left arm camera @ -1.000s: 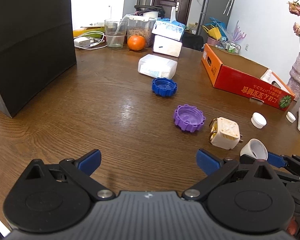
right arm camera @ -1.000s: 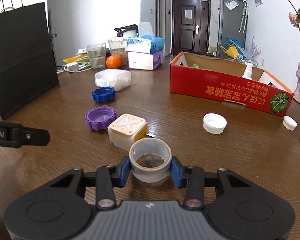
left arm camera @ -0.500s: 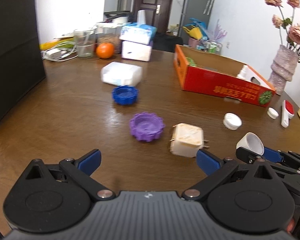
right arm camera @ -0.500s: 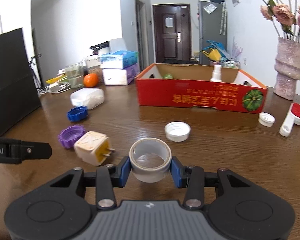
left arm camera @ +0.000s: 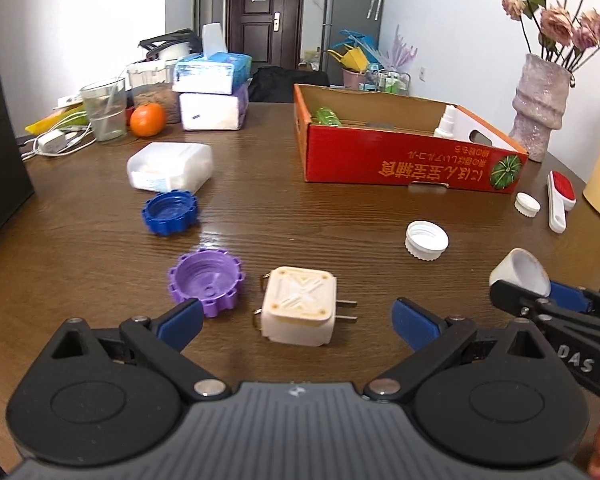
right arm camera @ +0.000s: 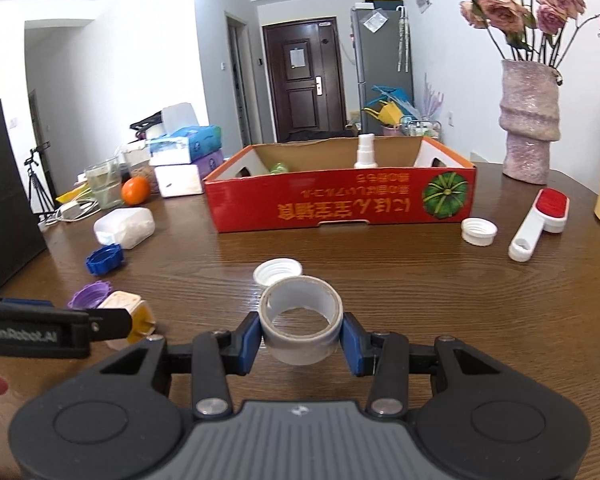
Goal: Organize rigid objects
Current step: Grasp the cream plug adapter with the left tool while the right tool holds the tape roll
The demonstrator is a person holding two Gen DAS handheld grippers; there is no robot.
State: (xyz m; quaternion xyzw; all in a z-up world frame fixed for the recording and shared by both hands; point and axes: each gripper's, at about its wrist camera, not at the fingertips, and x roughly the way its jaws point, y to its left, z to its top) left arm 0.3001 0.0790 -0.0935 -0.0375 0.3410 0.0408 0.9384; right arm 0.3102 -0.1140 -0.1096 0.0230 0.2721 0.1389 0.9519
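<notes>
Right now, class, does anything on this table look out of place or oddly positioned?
Yes. The red box has its printing upside down from the grippers' side. The caps, blue, purple and two white, lie open side up with no bottles beside them. The plug adapter lies on its side, prongs out.

Both grippers are showing black linkages, silver screws, grey ribbed housings and blue fingers point(left arm camera: 180, 320); one arm is bearing white "GenRobot.AI" lettering.
</notes>
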